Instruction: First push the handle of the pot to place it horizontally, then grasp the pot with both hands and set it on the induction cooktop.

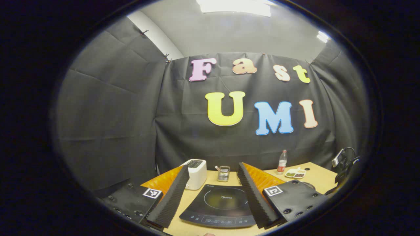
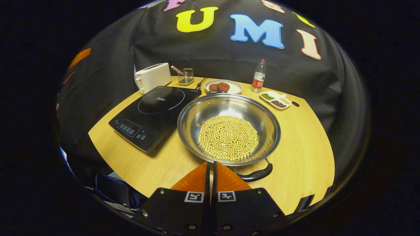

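I see the left claw (image 1: 213,193) spread wide above the cooktop (image 1: 219,206). My right claw (image 2: 211,170) is closed, empty, beside the pot (image 2: 229,129) handle (image 2: 257,174); pot sits on the surface (image 2: 302,154), right of the cooktop.

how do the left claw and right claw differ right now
The left claw is open, its fingers spread over the induction cooktop; the right claw is shut, empty, fingertips near the pot rim beside its black handle. Both have orange-backed fingers.

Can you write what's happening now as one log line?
pot: on table, beans inside | cooktop: bare | left hand-held gripper: open | right hand-held gripper: shut, by handle
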Demonstrator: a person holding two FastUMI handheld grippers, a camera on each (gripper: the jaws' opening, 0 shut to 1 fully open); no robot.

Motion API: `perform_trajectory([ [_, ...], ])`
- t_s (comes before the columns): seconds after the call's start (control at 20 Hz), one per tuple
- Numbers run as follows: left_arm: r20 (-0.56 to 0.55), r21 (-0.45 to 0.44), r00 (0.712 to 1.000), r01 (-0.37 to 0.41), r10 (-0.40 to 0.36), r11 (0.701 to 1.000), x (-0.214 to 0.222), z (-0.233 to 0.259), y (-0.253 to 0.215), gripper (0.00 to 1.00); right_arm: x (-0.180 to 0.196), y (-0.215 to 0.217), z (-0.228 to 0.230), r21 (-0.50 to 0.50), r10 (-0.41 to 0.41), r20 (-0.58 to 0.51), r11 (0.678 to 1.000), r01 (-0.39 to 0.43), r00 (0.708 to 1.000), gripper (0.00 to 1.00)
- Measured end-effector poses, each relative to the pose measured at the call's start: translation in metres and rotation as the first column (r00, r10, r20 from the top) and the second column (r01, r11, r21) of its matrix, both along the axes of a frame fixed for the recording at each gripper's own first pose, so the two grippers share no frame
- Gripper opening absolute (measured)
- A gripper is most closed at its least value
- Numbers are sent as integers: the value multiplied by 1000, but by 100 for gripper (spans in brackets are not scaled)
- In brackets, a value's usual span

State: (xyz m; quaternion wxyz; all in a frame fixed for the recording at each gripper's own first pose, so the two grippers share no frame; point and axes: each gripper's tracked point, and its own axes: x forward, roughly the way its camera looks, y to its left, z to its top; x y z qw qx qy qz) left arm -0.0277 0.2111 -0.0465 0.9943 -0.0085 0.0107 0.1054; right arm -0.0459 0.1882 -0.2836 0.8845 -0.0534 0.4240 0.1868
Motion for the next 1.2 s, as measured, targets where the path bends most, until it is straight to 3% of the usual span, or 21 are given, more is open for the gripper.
perform_trajectory([
  [0.35, -12, 6, 1000, -8, 8, 1000, 13, -4, -21, 100, -4, -16, -34, -4, -18, -133, 1000, 17, 991, 1],
  [0.4, -11, 11, 1000, -6, 6, 1000, 15, -3, -27, 92, -2, -19, -34, 3, -23, -143, 1000, 24, 989, 1],
  [0.7, -20, -1, 1000, -14, 14, 1000, 39, -2, -57, 97, 3, -27, -37, 65, -15, -204, 997, 28, 979, 1],
  [1.2, -59, -6, 998, 0, -1, 1000, 78, -16, -101, 100, 26, -65, -45, 56, -25, -228, 998, 39, 973, 1],
])
